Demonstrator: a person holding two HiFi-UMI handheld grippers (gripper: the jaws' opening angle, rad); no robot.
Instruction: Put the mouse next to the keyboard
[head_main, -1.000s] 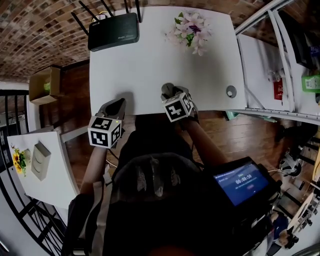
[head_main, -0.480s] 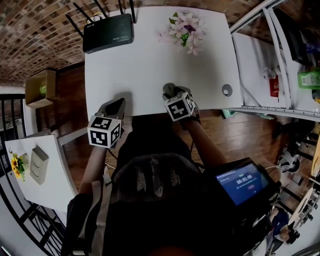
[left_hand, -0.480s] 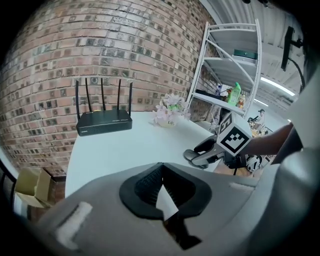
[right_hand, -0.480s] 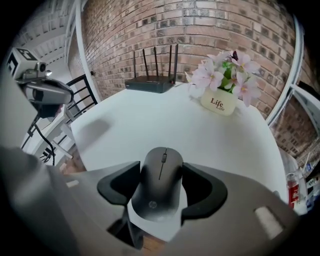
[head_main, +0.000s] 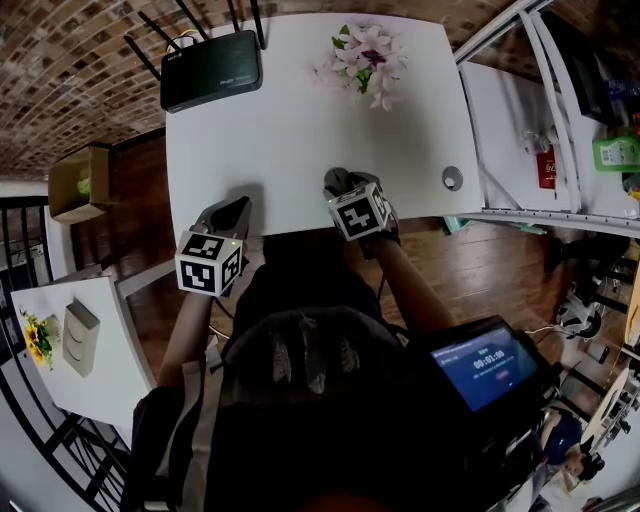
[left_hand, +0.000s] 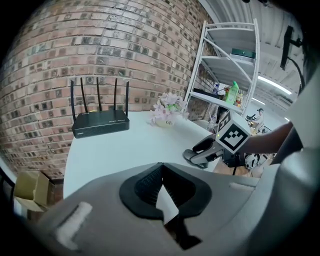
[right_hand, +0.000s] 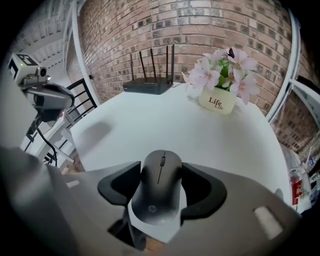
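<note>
The black mouse (right_hand: 160, 192) is pinched across its sides by the right gripper (right_hand: 162, 183) at the near edge of the white table (head_main: 300, 120), long axis laid along the jaws and pointing far, while the left gripper (left_hand: 161, 186) is empty, jaws pressed together, and no keyboard is shown.

Bare table (head_main: 300, 130) mid-span; router (head_main: 212, 70) and flower pot (head_main: 365, 62) along its far edge

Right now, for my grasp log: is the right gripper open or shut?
Shut: the right gripper holds the mouse, with its pads pressed against both sides of it in the right gripper view.
</note>
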